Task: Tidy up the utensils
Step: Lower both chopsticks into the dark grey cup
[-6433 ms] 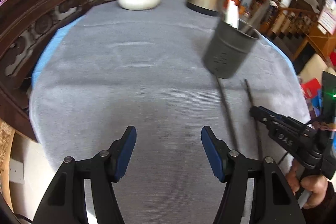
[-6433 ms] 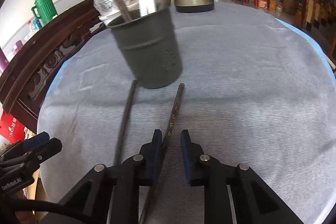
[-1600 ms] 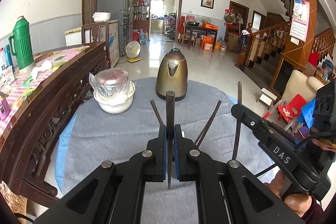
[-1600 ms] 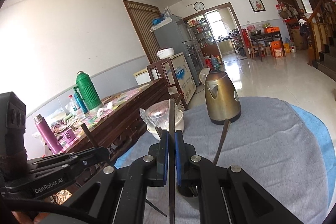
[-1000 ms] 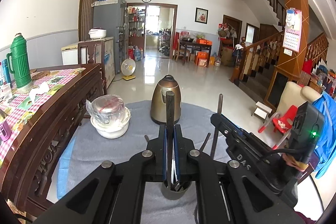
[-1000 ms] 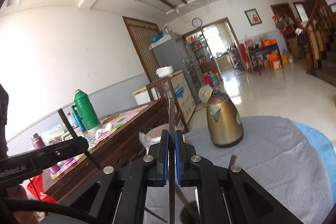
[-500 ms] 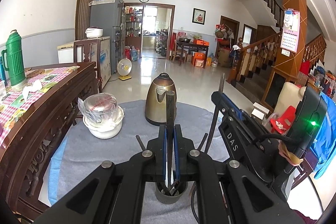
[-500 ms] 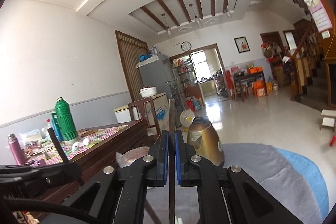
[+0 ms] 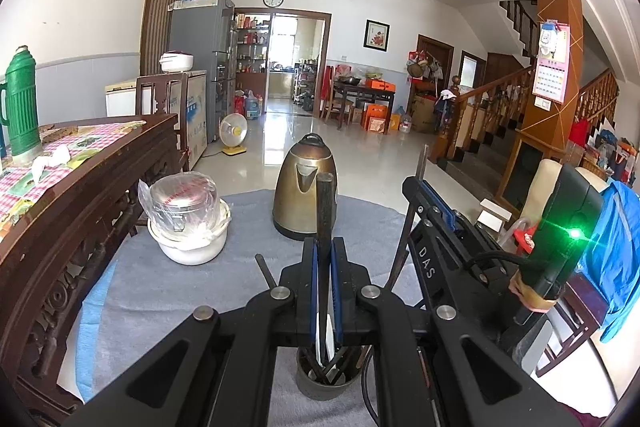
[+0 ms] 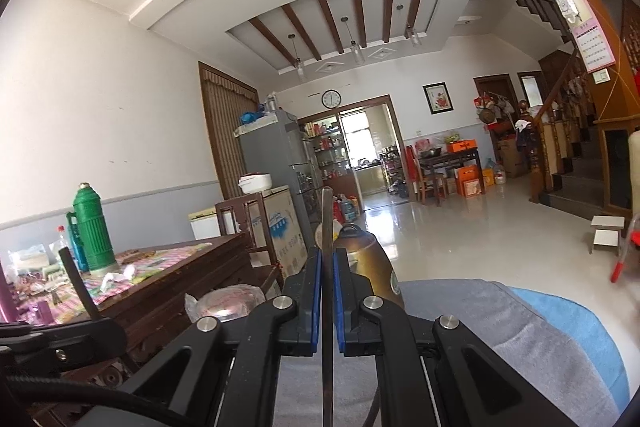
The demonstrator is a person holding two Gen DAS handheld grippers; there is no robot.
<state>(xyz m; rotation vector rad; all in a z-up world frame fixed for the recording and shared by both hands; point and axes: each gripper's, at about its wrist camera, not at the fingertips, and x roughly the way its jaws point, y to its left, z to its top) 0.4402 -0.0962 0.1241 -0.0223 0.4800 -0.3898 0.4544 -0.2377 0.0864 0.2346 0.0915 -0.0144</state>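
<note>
My left gripper (image 9: 324,263) is shut on a dark chopstick (image 9: 325,203) held upright, its lower end over the grey utensil holder (image 9: 324,381) that stands on the table just below the fingers and holds several sticks. My right gripper (image 10: 327,267) is shut on another dark chopstick (image 10: 327,219), also upright, raised higher. The right gripper shows in the left wrist view (image 9: 420,183) to the right of the holder. The left gripper's chopstick shows at the left of the right wrist view (image 10: 78,283).
A brass kettle (image 9: 304,187) stands at the back of the round grey-clothed table (image 9: 160,291). A white bowl with a wrapped pot (image 9: 186,227) sits at back left. A dark wooden sideboard (image 9: 60,195) runs along the left, with a green thermos (image 9: 20,107).
Both grippers picked chopsticks up from the table and lifted them upright. Over the last second the right gripper has risen and tilted upward; the left has stayed above the holder.
</note>
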